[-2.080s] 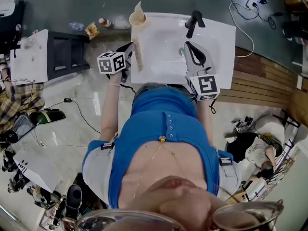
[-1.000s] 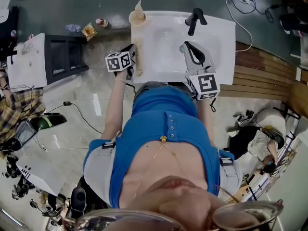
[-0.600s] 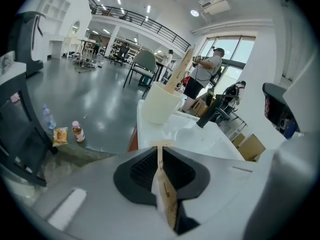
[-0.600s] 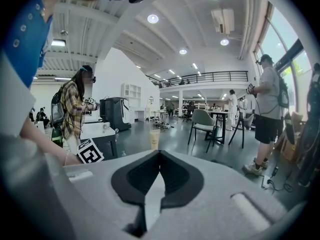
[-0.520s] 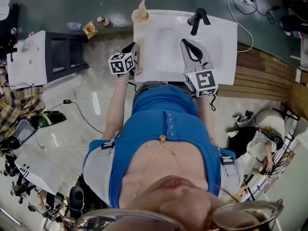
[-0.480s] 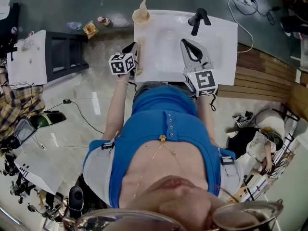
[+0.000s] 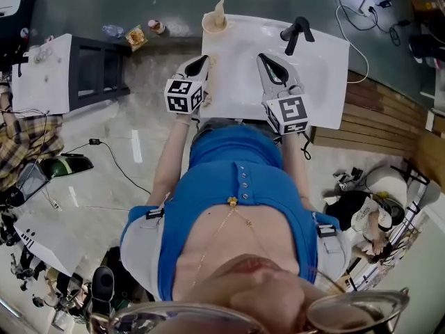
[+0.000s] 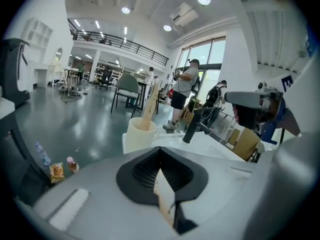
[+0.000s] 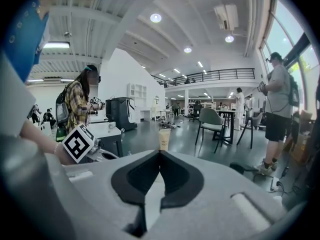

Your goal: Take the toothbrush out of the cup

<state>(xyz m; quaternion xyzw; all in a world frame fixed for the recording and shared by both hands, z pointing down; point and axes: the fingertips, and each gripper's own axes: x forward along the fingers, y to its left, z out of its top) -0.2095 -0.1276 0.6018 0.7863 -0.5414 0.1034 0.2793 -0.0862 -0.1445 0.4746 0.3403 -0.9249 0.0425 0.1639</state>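
A cream cup [image 7: 214, 25] stands on the back left corner of the white sink [image 7: 320, 82], with a wooden brush [image 7: 220, 9] upright in it. In the left gripper view the cup [image 8: 141, 136] and that brush [image 8: 149, 109] lie straight ahead. My left gripper [image 7: 202, 59] hovers over the sink's left edge, shut on a wooden toothbrush handle [image 8: 165, 196] that shows as a beige strip between its jaws [image 8: 160, 151]. My right gripper [image 7: 262, 56] is shut and empty over the basin. From its own view [image 9: 160, 152] it faces the cup [image 9: 164, 140].
A black faucet [image 7: 295, 32] rises at the back of the sink. Left of the sink stand a black shelf unit [image 7: 97, 72] and a white table [image 7: 42, 75]. Small bottles and a snack pack [image 7: 135, 37] lie on the floor. Cables trail around. People stand in the hall.
The left gripper has risen and moved towards the cup. The long wooden toothbrush no longer lies along the sink's left edge. The right gripper has shifted a little to the left.
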